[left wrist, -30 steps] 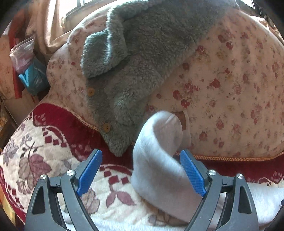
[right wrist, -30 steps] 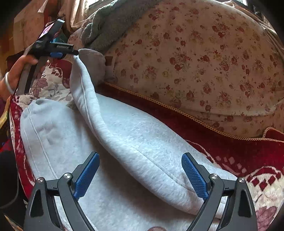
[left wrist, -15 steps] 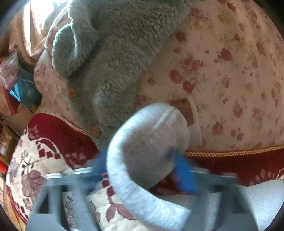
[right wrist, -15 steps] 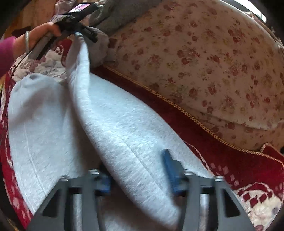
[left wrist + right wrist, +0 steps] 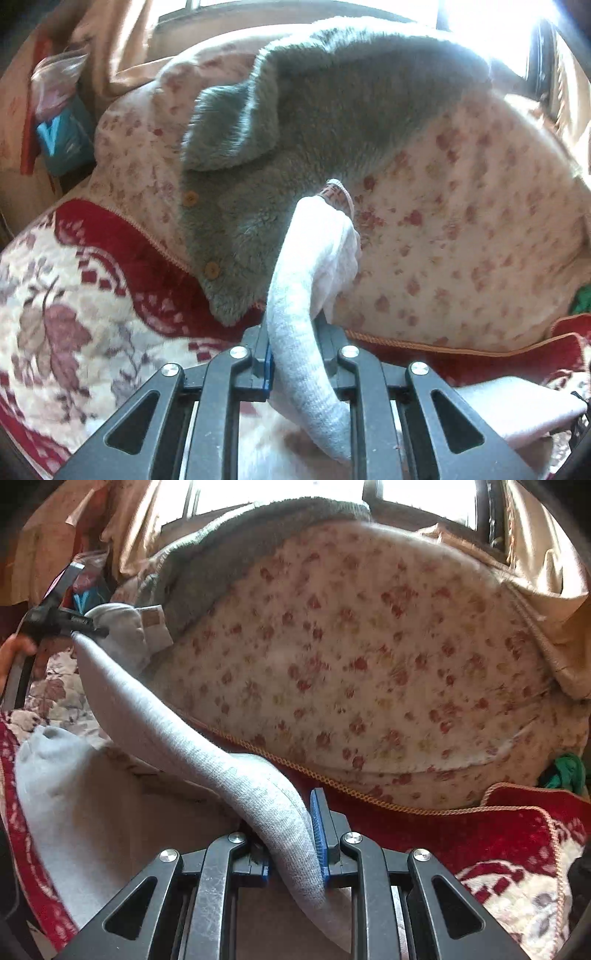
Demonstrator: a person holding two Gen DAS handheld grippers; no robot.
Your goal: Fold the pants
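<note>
The light grey pants (image 5: 74, 812) lie on a red and cream floral blanket (image 5: 498, 834). My left gripper (image 5: 293, 354) is shut on the waistband end of the pants (image 5: 306, 280), which stands up between its pads with a tan label at the top. My right gripper (image 5: 295, 842) is shut on the same folded edge of the pants (image 5: 207, 753) further along. That edge hangs taut between the two grippers, lifted above the rest of the fabric. The left gripper also shows in the right wrist view (image 5: 86, 627) at the far left.
A large floral-print cushion (image 5: 369, 664) rises right behind the pants. A grey fleece garment with buttons (image 5: 295, 147) is draped over it. A plastic bag and a blue packet (image 5: 62, 136) sit at the far left. A green item (image 5: 565, 771) lies at the right.
Both grippers have closed on the folded edge of the pants and lifted it. One second ago both were open around the fabric.
</note>
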